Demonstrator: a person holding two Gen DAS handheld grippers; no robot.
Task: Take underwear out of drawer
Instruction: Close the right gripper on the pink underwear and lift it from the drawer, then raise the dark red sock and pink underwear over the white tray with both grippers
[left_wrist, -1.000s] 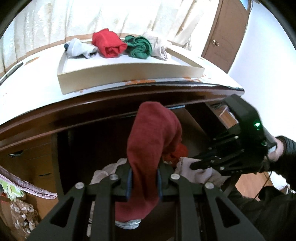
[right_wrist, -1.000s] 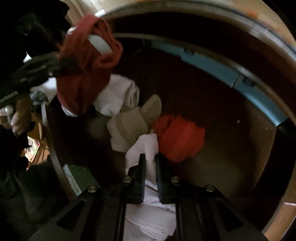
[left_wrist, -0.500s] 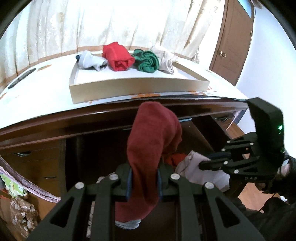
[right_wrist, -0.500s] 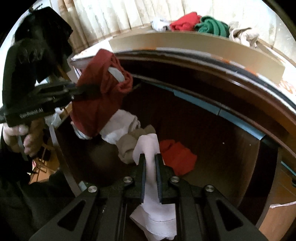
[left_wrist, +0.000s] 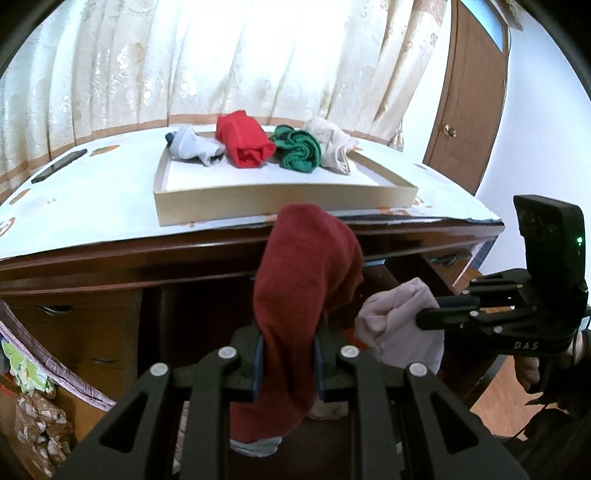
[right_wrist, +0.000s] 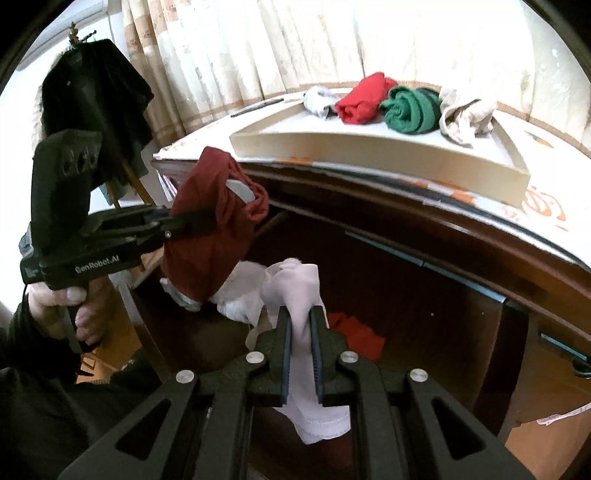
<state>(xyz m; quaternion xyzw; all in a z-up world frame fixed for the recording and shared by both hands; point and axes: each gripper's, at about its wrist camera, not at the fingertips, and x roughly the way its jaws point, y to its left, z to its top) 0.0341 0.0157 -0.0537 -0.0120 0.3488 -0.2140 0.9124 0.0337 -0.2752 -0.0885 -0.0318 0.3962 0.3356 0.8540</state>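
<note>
Left tool (left_wrist: 288, 363): clamped on maroon pair (left_wrist: 306, 280); loose hem could snag bench (left_wrist: 74, 206) edge at 12 o'clock
Right tool (right_wrist: 300, 332): clamped on white pair (right_wrist: 295, 288); thin pinch may slip

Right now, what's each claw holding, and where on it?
Left claw pinches the dark red underwear across its middle, both ends hanging free. Right claw grips the pale pink underwear mid-fold.

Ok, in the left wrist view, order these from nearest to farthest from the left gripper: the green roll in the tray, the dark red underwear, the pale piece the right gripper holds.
1. dark red underwear: clamped in the left gripper.
2. pale underwear: just right, held by the right gripper.
3. green roll: far back in the tray on the desk top.
</note>
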